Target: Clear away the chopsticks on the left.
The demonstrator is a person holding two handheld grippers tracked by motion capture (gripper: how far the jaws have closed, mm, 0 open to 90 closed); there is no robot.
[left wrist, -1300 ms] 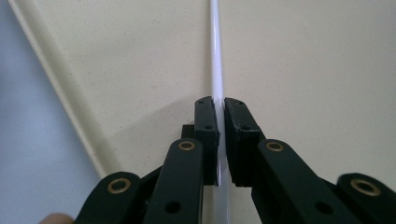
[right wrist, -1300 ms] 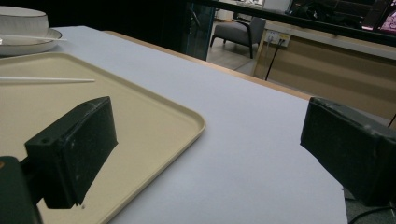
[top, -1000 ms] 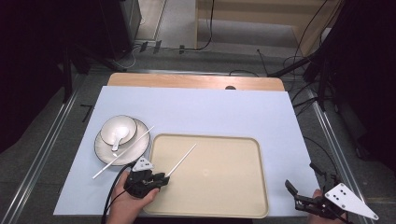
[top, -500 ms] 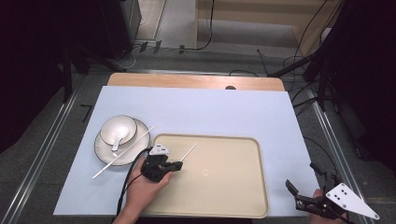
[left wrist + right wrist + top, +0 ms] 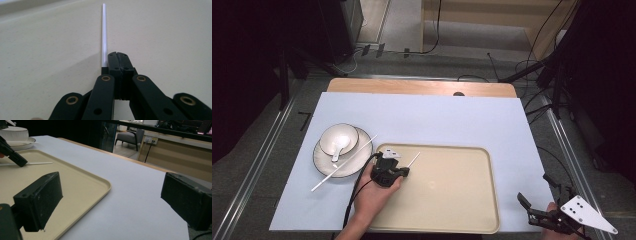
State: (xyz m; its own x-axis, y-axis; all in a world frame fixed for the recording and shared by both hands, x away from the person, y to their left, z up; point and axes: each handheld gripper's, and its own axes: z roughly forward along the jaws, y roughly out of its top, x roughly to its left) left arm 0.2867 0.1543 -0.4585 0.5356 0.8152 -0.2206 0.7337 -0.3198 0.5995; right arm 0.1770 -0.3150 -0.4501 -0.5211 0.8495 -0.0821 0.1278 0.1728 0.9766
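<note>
Left gripper (image 5: 404, 172) sits over the tray's (image 5: 462, 220) near-left part, held by a hand (image 5: 374, 192) coming in from the bottom edge; in the left gripper view its jaws are pressed together, and a thin white stick (image 5: 104, 32) runs forward along their left side, lying low over the tray surface. Whether the stick is actually pinched or just touching the jaw side, cannot tell. In the high view the same stick (image 5: 413, 160) points from the gripper toward the tray's far-left area. Beige tray lies on a pale blue mat (image 5: 437, 115) covering the desk (image 5: 422, 86), whose wooden far edge shows. Left of the tray: white plate (image 5: 324, 162) with dark rim, a white bowl (image 5: 339, 137) on it with a white spoon (image 5: 337, 150) inside. A second white stick (image 5: 343, 163) lies tilted across the plate's near edge, its lower end on the mat. Right gripper (image 5: 532, 212) is at the mat's near-right corner, off the tray, grey three-cornered plate on top; jaws wide apart, nothing between them, also seen in the right gripper view (image 5: 110, 202). That view also shows the tray's corner (image 5: 100, 187), the stick (image 5: 30, 164) and the plate with bowl far left. No readable writing, brands or labels anywhere.
</note>
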